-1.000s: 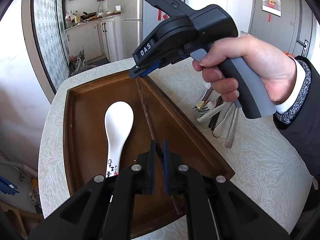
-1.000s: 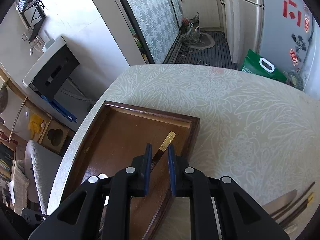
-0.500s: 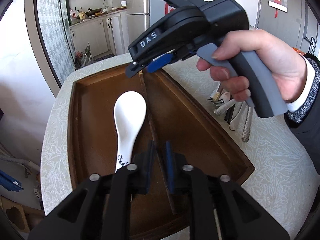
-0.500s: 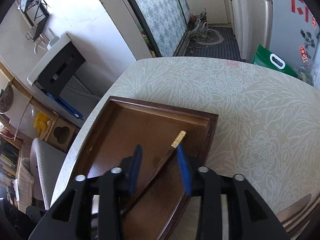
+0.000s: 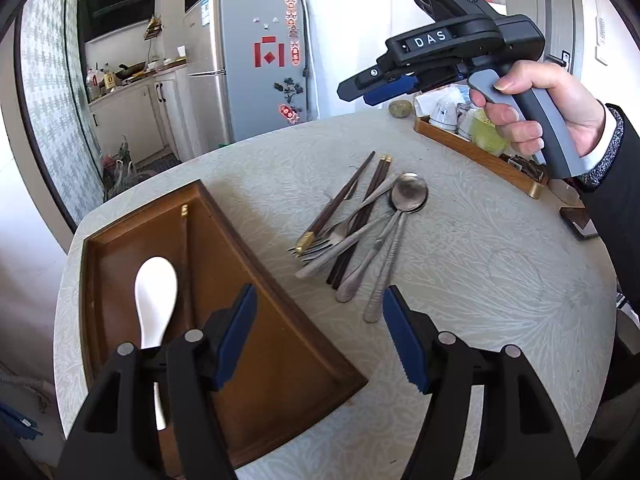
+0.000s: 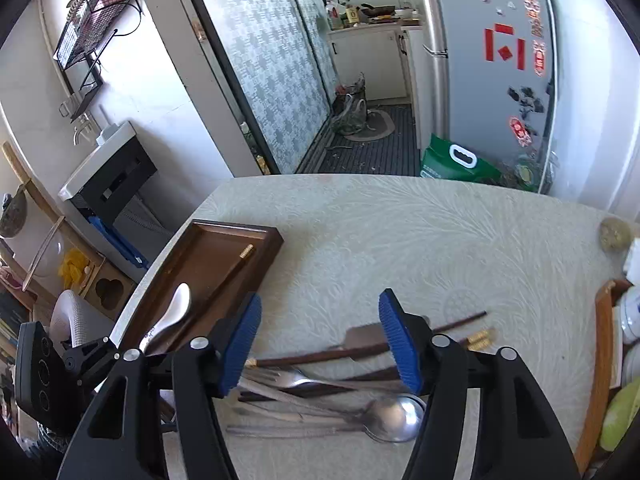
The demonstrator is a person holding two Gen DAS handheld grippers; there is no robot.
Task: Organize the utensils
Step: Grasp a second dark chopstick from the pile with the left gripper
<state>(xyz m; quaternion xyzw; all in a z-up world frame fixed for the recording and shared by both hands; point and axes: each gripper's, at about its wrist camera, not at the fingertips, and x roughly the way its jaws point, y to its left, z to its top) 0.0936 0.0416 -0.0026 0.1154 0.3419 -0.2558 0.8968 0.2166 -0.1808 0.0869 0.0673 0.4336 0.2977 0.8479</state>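
A loose pile of utensils [image 5: 360,224] — dark chopsticks, forks and metal spoons [image 6: 384,418] — lies on the pale patterned table [image 5: 480,280], just beside the brown wooden tray [image 5: 280,344]. In the tray lie a white ceramic spoon [image 5: 154,296] and one chopstick [image 5: 186,256], side by side. The left gripper [image 5: 316,336] has just been opening; its blue pads stand spread with nothing between them. The right gripper [image 6: 320,340] hangs above the pile — jaws apart, having just closed a little, gripping nothing.
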